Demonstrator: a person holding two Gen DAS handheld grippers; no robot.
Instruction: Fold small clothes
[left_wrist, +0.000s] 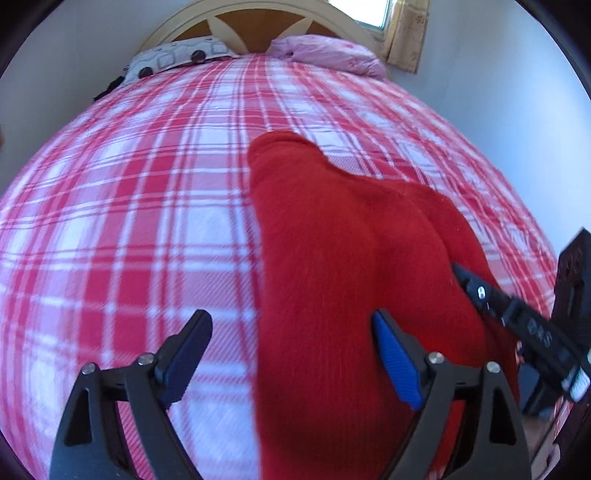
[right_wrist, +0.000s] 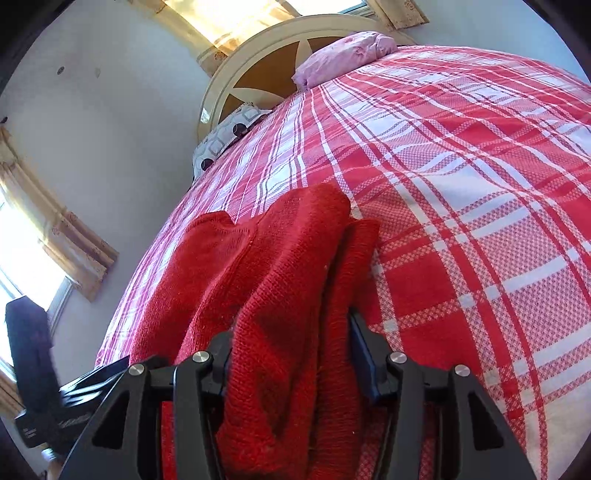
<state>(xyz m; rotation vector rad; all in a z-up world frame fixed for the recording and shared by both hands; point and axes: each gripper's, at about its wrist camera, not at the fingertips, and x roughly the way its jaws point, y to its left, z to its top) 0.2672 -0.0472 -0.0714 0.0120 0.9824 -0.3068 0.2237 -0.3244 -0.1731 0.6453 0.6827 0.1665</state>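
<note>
A red knitted garment (left_wrist: 332, 258) lies on the bed and runs away from me; it also shows in the right wrist view (right_wrist: 258, 266). My left gripper (left_wrist: 291, 321) is open above the bed, with its left finger over the plaid cover and its right finger (left_wrist: 395, 362) over the garment's near part. My right gripper (right_wrist: 291, 332) is shut on a bunched fold of the red garment and lifts it off the bed. The right gripper also shows at the right edge of the left wrist view (left_wrist: 458, 267).
The bed has a red and white plaid cover (left_wrist: 147, 221). A patterned pillow (left_wrist: 177, 55) and a pink pillow (left_wrist: 328, 51) lie against the cream headboard (left_wrist: 258, 14). A wall and curtained windows (right_wrist: 55, 236) stand to the side of the bed.
</note>
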